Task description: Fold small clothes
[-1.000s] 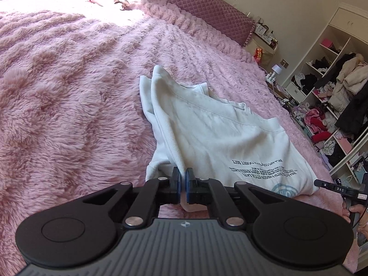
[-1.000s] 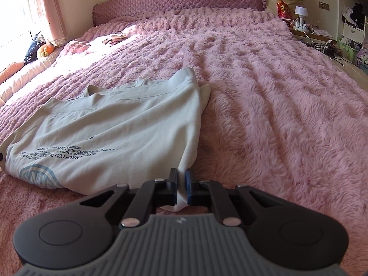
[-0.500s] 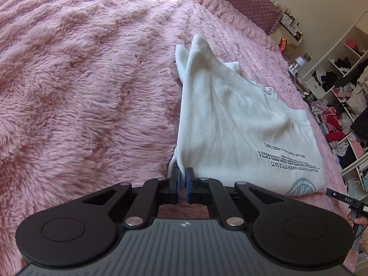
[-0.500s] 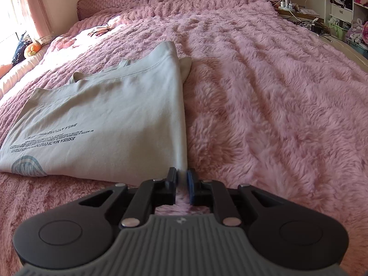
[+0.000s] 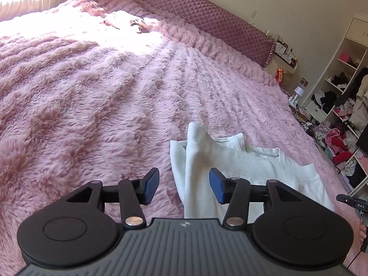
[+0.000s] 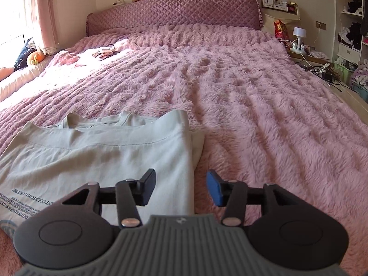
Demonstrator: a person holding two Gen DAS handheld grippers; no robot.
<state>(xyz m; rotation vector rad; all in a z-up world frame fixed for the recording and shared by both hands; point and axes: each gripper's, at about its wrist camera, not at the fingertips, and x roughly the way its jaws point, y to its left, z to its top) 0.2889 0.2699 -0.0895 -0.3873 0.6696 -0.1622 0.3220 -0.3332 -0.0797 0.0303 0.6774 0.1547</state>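
Note:
A pale grey-white t-shirt with dark printed text lies folded flat on the pink fluffy bed cover. My left gripper hovers over the shirt's left edge; its jaws are opening, and the cloth lies below them, untouched by the blue pads. My right gripper hangs over the shirt's right edge, jaws likewise opening, with nothing pinched between its pads. The right gripper's tip shows at the far right of the left wrist view.
A quilted purple headboard runs along the far end. Small clothes lie in the sunlit patch near it. A bedside shelf with a lamp and open shelves full of clothes stand on the right side.
Both grippers let go of the shirt's near corners and opened. Both pulled back and tilted up, so the shirt now lies lower in each view.

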